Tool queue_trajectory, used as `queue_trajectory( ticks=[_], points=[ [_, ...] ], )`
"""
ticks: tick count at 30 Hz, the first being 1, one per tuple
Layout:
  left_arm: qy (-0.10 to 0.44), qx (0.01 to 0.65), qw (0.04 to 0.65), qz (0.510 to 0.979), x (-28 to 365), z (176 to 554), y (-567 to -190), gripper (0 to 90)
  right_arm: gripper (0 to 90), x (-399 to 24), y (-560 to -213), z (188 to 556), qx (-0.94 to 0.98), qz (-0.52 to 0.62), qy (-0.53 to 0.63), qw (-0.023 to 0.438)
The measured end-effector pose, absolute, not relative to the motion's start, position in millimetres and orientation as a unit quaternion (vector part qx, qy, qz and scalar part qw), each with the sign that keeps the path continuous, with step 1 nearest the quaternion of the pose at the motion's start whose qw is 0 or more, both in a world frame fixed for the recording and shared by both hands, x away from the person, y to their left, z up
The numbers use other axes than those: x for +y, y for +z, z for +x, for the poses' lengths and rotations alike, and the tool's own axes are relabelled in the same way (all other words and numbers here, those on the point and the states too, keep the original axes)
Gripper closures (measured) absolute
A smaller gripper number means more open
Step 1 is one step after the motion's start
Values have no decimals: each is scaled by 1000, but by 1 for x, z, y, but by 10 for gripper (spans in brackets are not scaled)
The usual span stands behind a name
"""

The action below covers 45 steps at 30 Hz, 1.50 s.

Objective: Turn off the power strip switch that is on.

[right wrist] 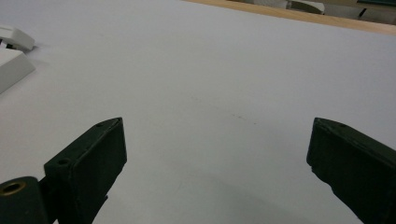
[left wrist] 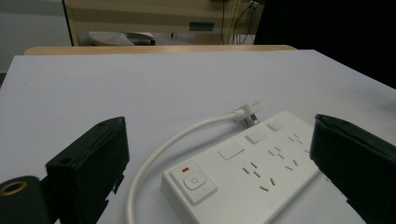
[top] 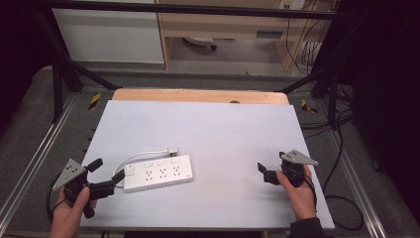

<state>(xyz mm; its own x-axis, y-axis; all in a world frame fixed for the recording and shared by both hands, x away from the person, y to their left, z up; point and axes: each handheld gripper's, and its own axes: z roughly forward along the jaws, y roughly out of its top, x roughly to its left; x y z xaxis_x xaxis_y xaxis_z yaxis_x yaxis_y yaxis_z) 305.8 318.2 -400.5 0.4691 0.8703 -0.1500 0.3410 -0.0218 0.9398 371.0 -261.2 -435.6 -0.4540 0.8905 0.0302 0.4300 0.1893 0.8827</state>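
Observation:
A white power strip (top: 158,173) lies flat on the white table top (top: 223,134), left of centre. Its white cable (top: 136,157) loops back to a plug (top: 172,150) lying just behind it. My left gripper (top: 107,170) is open right at the strip's switch end, without touching it. In the left gripper view the strip (left wrist: 252,172), its power button (left wrist: 194,179) and the plug (left wrist: 247,112) lie between and beyond the spread jaws. My right gripper (top: 270,163) stands open over bare table at the right. The strip's end (right wrist: 11,65) appears at the left edge of the right gripper view.
A wooden board edge (top: 198,95) runs along the table's far side. Black frame posts (top: 57,84) stand at the corners. Cables (top: 341,198) trail on the floor to the right. A shelf unit (top: 223,25) stands behind the table.

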Motion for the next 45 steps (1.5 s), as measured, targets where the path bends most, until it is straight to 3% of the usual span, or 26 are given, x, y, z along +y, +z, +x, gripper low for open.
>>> queue_trajectory(
  ticks=[29,45],
  points=[
    [241,451,557,654,315,310,-383,49,43,-262,-437,373,725,451,445,270],
    [246,436,553,666,287,334,-353,52,37,-261,-433,369,726,443,447,275]
  ],
)
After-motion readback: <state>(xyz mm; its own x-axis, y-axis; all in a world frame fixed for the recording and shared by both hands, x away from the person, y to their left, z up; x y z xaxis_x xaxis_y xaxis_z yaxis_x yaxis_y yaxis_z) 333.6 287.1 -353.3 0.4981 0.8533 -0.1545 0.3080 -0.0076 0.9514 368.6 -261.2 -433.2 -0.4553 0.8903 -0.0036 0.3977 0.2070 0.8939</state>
